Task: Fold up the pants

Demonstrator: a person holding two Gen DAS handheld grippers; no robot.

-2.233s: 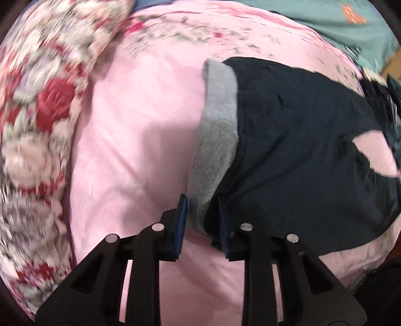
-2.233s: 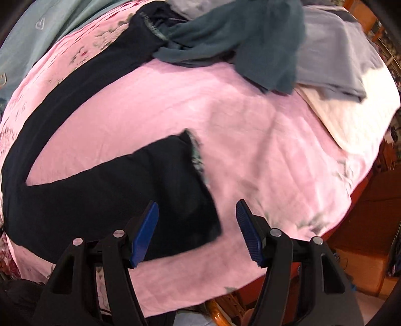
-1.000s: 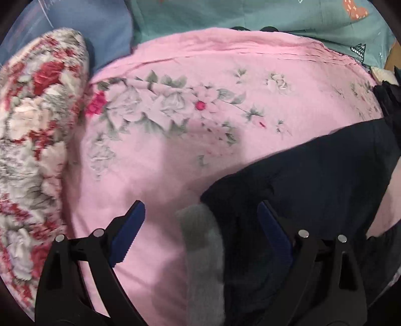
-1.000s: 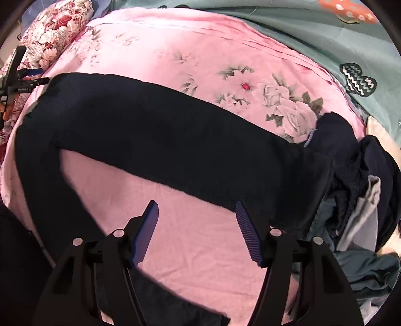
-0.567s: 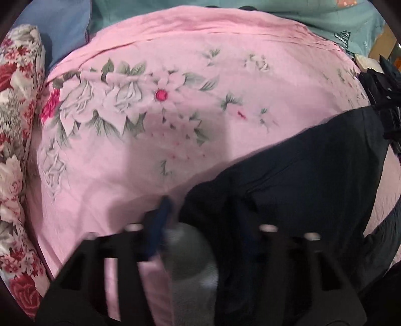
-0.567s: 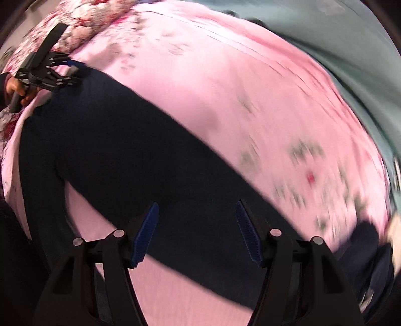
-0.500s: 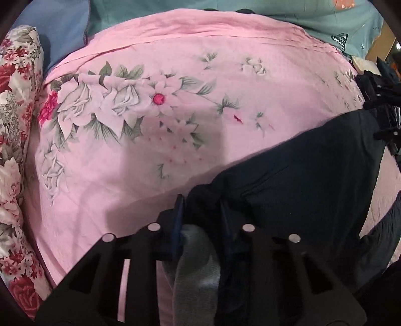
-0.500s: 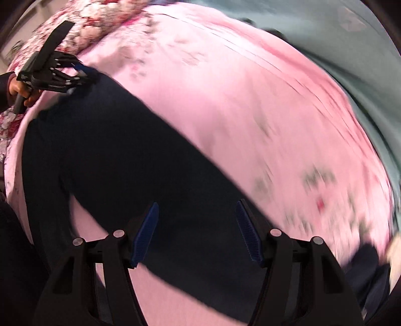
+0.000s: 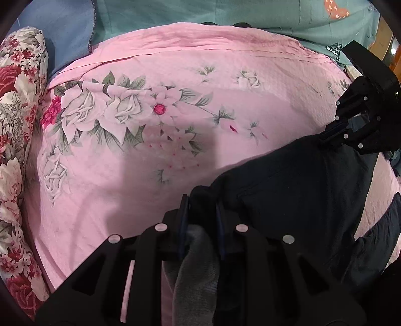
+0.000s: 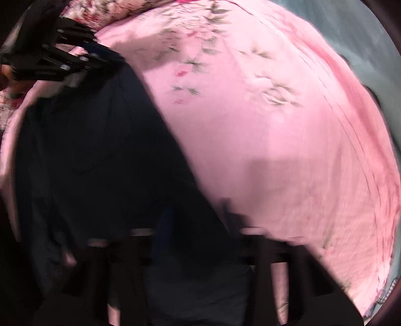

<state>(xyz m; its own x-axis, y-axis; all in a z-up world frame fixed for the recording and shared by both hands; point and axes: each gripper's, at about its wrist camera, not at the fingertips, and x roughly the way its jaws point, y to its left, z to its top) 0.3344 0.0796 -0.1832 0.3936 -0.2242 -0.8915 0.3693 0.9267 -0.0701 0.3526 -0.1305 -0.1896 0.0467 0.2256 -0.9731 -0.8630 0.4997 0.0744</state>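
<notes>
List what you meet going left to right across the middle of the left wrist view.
Red-and-white floral quilt → pink flowered sheet → dark pants → right gripper, at the pants' far edge.

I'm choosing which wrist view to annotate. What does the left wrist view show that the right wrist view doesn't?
Only the left wrist view shows the grey waistband pinched in the closing left gripper and the teal bedding sharply. Only the right wrist view, blurred, shows the pocket seam. Both share the dark pants and pink floral sheet.
</notes>
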